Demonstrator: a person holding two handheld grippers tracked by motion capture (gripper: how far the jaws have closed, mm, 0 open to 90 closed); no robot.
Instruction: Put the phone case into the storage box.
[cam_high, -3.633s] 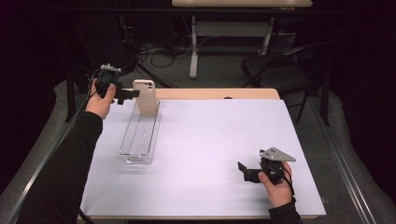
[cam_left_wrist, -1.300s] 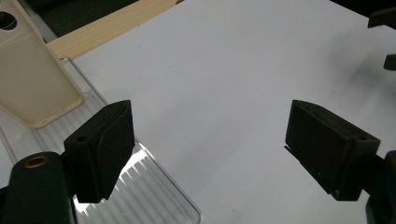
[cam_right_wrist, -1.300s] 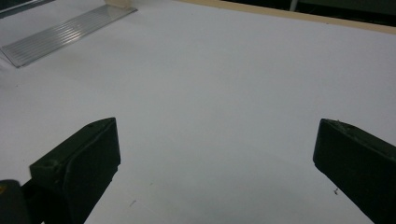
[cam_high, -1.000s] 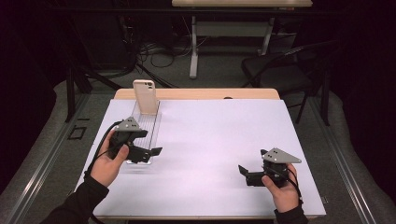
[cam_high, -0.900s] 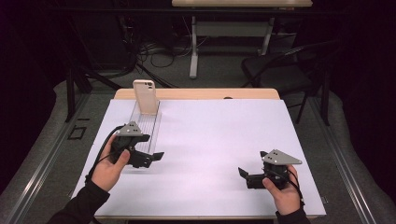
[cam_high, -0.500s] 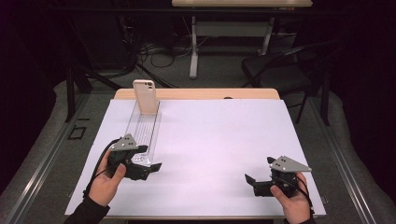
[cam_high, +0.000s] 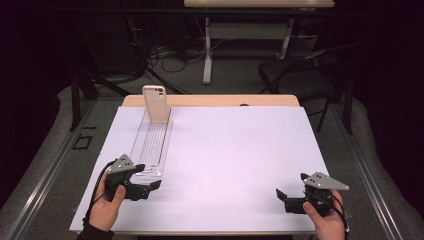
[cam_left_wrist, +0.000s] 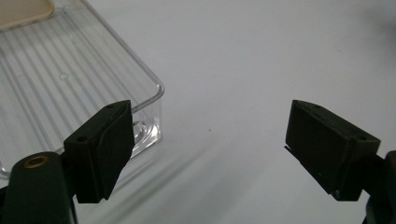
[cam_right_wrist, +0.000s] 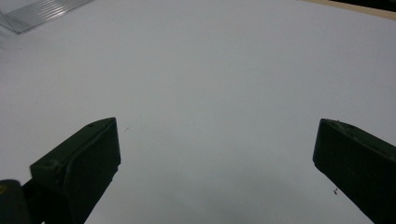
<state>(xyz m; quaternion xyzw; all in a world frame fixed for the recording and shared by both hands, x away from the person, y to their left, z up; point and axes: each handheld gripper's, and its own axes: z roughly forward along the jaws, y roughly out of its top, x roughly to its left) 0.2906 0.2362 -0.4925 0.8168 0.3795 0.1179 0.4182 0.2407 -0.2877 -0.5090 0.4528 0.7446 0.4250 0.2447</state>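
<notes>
1. I've got my left gripper (cam_high: 150, 186) sitting low over the white table cover (cam_high: 225, 150), just off the near end of the clear tray (cam_high: 152, 142). Jaws spread wide, nothing between them.
2. From the left gripper view, the tray's near corner (cam_left_wrist: 140, 107) is right beside one jaw, slightly behind it (can't tell if it's actually touching, looks like a hair apart). The other jaw hangs over bare white sheet.
3. The tray itself is long and narrow, ribbed bottom, running away from me along the left part of the cover. It lies flat.
4. The phone (cam_high: 155, 103) stands upright at the far end of the tray, back side toward me, leaning a bit against the tray's far wall. So it's at the opposite end of the tray from my left gripper, well apart from it.
5. My right gripper (cam_high: 282, 197) is way off to the right of the tray, near the front edge of the cover. Jaws wide apart here too, holding nothing.
6. In the right gripper view I get plain white sheet between the jaws, with a corner of the tray (cam_right_wrist: 42, 11) far off at the top left.
</notes>
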